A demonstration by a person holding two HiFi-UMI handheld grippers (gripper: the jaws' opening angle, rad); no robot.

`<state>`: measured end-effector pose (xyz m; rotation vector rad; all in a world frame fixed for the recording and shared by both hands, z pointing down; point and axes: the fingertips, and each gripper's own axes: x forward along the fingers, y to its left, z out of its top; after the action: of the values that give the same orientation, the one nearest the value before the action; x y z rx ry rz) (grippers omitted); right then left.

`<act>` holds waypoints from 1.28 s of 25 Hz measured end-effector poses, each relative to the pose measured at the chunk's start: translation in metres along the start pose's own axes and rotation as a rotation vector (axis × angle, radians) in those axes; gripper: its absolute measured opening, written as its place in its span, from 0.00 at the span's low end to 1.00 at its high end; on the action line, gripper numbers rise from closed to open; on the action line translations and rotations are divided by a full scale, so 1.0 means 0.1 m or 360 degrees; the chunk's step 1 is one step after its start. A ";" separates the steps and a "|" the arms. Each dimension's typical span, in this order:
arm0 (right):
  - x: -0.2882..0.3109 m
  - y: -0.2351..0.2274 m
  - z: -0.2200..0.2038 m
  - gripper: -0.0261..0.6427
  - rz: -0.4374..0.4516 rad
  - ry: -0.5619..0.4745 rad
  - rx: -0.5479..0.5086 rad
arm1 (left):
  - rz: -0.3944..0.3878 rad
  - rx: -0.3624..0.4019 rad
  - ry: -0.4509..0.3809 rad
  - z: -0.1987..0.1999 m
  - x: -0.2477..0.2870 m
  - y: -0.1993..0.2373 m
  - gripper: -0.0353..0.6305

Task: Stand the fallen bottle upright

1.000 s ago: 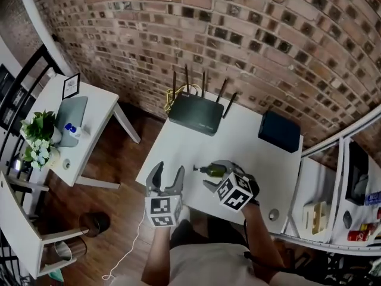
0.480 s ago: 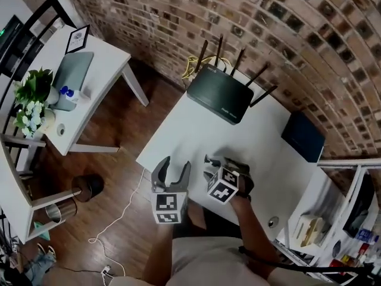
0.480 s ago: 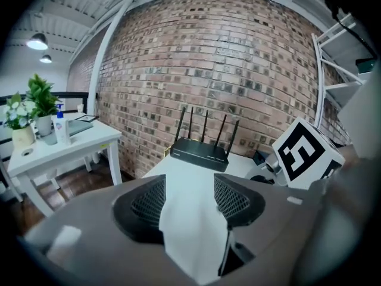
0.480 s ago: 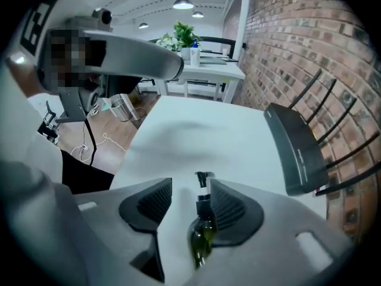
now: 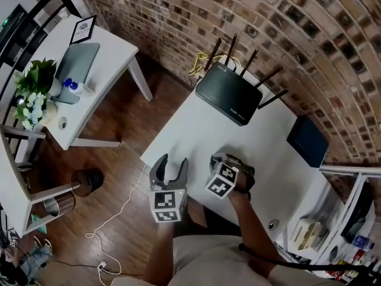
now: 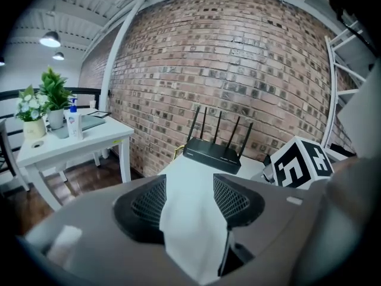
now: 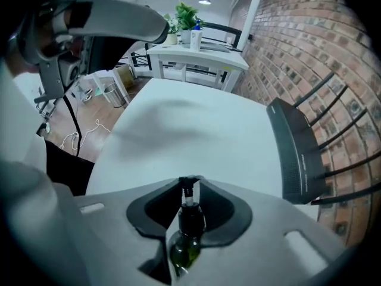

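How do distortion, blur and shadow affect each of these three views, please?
Head view: sharp, but the lens bows the brick wall. Left gripper view: dark corners, the left gripper blurred up close, the router crisp. Right gripper view: a soft shadow on the white table; the green bottle, between the right gripper's closing fingers, looks slightly soft.

White table [image 5: 196, 136], black router [image 5: 229, 91], dark box [image 5: 307, 142]

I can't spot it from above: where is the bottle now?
In the right gripper view, the bottle sits between the closing jaws of the right claw, on the white table, with the router to its right.
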<state>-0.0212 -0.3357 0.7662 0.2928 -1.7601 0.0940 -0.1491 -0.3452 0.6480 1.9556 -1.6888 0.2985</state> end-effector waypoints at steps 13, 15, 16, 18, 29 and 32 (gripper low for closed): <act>-0.97 -0.26 0.01 0.11 -0.0039 -0.0460 0.0377 | -0.0176 0.0076 -0.0079 0.30 0.05 -0.27 0.45; -1.14 -0.35 -0.10 0.10 -0.0057 -0.0540 0.0545 | -0.0232 0.0087 -0.0082 0.33 0.06 -0.40 0.45; -1.21 -0.40 -0.17 0.10 -0.0069 -0.0584 0.0621 | -0.0263 0.0093 -0.0085 0.35 0.07 -0.46 0.45; -1.34 -0.53 -0.34 0.10 -0.0092 -0.0670 0.0742 | -0.0327 0.0114 -0.0098 0.40 0.10 -0.60 0.45; -1.78 -0.57 -0.96 0.09 -0.0158 -0.0975 0.0861 | -0.0499 0.0209 -0.0081 0.55 0.07 -0.91 0.44; -1.82 -0.45 -1.01 0.09 -0.0174 -0.0972 0.0681 | -0.0581 0.0239 -0.0101 0.59 0.06 -1.05 0.44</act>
<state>0.1189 -0.3300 0.6065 0.7918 -2.3160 0.3321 -0.0571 -0.3731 0.5759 2.3573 -1.3421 0.2330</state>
